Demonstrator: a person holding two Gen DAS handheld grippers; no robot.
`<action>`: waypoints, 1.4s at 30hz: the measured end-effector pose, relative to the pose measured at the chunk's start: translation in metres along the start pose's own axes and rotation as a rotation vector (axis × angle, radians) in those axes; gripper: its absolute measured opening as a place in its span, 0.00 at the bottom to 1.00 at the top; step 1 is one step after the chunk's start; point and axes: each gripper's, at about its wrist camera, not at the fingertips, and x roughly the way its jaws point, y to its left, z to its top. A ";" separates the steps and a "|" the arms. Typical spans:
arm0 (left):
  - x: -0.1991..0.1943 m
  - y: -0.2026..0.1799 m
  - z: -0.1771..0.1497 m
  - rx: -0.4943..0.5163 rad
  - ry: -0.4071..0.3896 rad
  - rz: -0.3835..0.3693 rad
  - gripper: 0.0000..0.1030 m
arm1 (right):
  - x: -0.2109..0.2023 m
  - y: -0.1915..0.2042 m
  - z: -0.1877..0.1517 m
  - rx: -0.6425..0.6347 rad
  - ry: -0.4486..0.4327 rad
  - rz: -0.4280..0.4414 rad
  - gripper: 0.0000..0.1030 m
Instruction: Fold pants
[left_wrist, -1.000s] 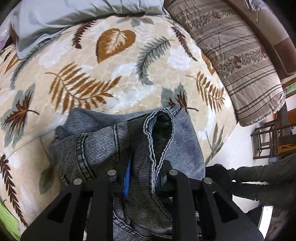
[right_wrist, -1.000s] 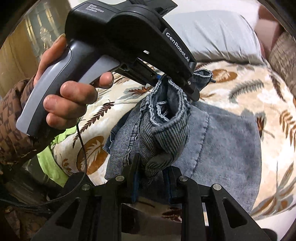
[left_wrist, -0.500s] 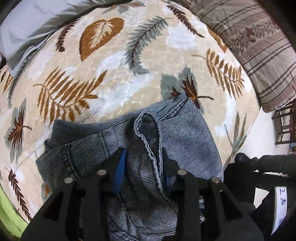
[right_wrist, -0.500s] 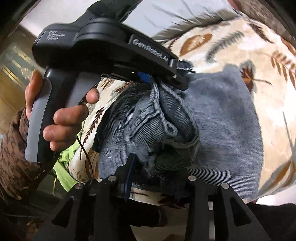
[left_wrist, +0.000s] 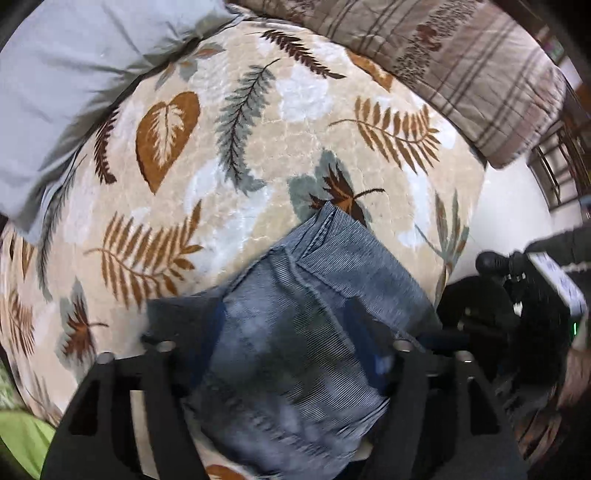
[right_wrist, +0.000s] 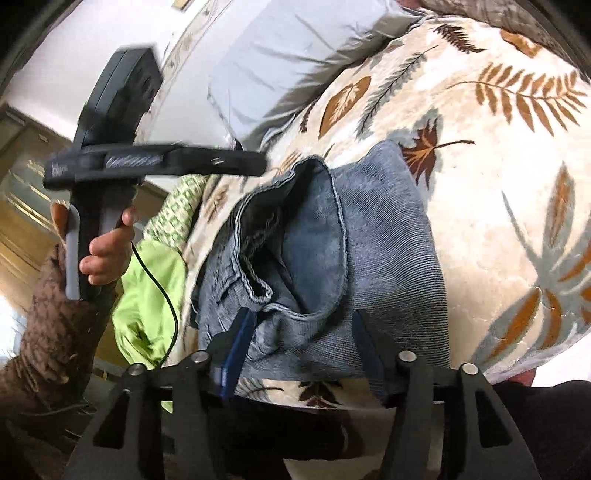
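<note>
The pants (right_wrist: 369, 258) are laid as a folded bundle on the bed (right_wrist: 498, 184), near its edge. Both tongs, left (left_wrist: 295, 354) and right (right_wrist: 303, 343), are spread wide and nothing is gripped, presumably so the fold can settle flat.

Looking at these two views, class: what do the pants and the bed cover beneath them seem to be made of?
Pants: faded blue-grey denim, probably cotton; fine ribbed weave, stitched seams and frayed hem edges show. Matte finish.
Bed cover: seemingly plush synthetic fleece, printed with leaves; its pebbled, embossed surface has a soft sheen. The exact fibre cannot be told.
</note>
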 end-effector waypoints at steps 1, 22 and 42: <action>-0.001 0.005 -0.001 0.020 0.011 -0.013 0.69 | -0.001 -0.002 0.001 0.010 -0.004 0.023 0.62; 0.054 0.037 -0.009 0.081 0.125 -0.219 0.71 | 0.060 0.028 0.001 -0.010 0.113 0.076 0.75; 0.004 0.020 -0.021 0.059 -0.075 -0.125 0.16 | 0.040 0.041 0.011 0.017 0.047 0.153 0.23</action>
